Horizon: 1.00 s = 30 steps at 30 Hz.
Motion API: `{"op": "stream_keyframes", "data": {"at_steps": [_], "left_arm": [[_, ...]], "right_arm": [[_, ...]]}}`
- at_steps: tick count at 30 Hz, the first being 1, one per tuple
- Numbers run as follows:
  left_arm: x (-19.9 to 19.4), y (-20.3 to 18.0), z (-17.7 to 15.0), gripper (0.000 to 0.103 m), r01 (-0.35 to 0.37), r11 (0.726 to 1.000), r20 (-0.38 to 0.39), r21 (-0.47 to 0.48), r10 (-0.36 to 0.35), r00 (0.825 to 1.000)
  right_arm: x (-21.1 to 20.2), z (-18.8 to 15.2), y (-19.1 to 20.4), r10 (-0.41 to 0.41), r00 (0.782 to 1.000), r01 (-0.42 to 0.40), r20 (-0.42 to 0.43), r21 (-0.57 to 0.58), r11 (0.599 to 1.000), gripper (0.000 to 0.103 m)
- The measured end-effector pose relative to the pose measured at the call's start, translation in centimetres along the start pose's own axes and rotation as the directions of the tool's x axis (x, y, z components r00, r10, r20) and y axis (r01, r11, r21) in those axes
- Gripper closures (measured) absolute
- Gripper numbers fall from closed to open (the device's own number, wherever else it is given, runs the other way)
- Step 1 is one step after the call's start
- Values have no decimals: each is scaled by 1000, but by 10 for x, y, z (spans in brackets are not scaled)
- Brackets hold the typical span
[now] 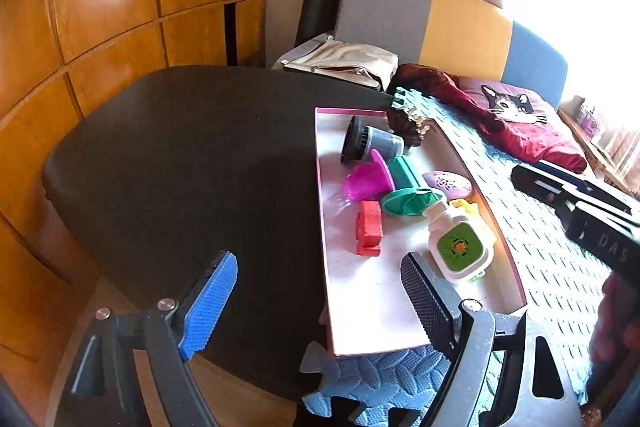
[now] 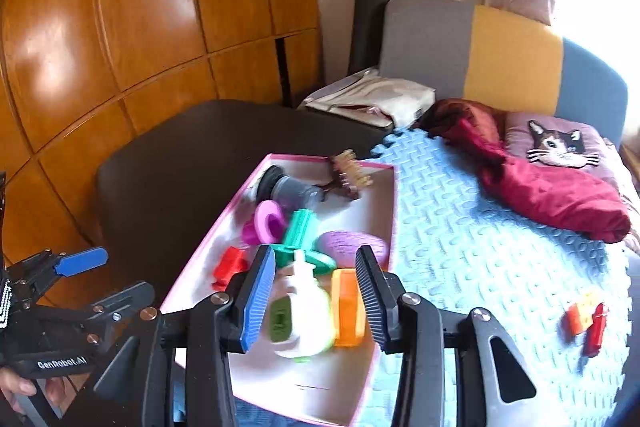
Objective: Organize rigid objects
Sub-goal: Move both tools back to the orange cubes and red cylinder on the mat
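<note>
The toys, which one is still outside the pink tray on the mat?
The small red and orange block toy, alone on the blue foam mat right of the pink tray; all others lie inside.

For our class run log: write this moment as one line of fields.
left gripper: open, empty | right gripper: open above tray | red-orange toy: outside on mat

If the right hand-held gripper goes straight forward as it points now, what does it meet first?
Most likely the white bottle with the green label: it lies in the pink-rimmed tray between the open fingers of the right hand-held gripper, an orange block beside it. The blur leaves depth uncertain.
</note>
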<state>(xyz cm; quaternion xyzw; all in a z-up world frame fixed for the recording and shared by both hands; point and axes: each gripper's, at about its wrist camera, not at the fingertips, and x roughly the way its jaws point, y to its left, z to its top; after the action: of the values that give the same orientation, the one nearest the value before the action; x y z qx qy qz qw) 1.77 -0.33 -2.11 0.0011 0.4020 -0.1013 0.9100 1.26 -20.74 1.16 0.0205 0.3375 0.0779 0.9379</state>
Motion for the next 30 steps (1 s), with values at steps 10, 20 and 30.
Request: {"op": "stream_keyframes", "data": {"at_steps": [10,20,30], "left_arm": [[-5,-32,11,18,31,997,6,77,-32,999],[-4,-85,23,18,105,976,0,189,-106,994],[12,-183,39,18,223,912,-42,345,-222,974]], "right_arm": [[-27,-10,-87,-176,984,176,15,45,983,60],[-59,-50,-217,-438,898,432,-27,229,872,60],[-103,-113,-336,-555,811,524,-186,654,546,60]]}}
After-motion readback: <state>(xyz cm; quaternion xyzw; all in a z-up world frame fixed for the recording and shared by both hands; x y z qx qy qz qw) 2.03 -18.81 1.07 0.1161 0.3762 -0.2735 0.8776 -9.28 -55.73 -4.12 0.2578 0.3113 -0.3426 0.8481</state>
